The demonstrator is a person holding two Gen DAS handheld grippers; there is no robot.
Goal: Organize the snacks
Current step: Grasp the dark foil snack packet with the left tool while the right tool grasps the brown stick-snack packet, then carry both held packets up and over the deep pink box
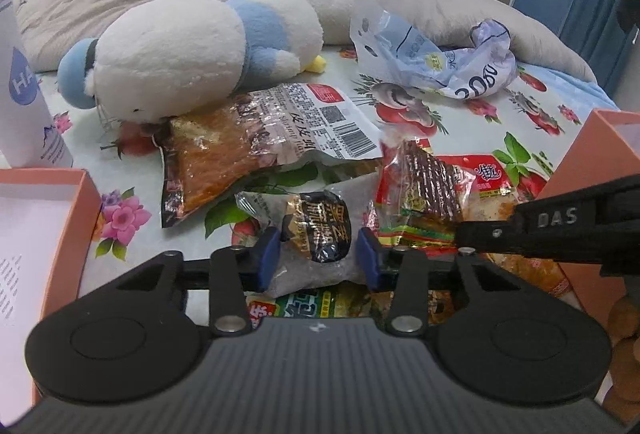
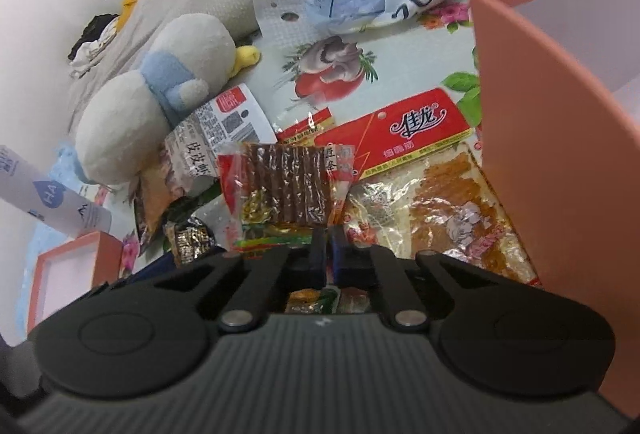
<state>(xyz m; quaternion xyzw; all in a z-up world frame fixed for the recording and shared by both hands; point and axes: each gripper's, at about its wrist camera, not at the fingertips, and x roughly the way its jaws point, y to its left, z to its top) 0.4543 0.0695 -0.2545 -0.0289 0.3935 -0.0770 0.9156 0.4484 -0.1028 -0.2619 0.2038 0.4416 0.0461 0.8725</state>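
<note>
Flowered bed sheet (image 1: pixel 192 170) is covered with snacks. Nearest, a grey sesame packet (image 1: pixel 316 234) is squeezed by the left tool (image 1: pixel 318 254). Right of it, a red strip snack (image 2: pixel 280 190) is pinched by the right tool (image 2: pixel 327 254). Farther back, a plush toy (image 1: pixel 180 54) is lying.

Left wrist view: close above the flowered sheet (image 1: pixel 452 90), angled down and forward along the left gripper (image 1: pixel 316 254), facing the plush toy (image 1: pixel 188 50) and grey bedding; right wrist view: equally low and near, tilted, looking past the right gripper (image 2: pixel 329 248) beside the pink box (image 2: pixel 560 138); shared by both: plush toy, crumpled blue bag (image 1: pixel 452 62), brown-strip snack packet (image 2: pixel 280 190), dark small packet (image 1: pixel 320 230).
</note>
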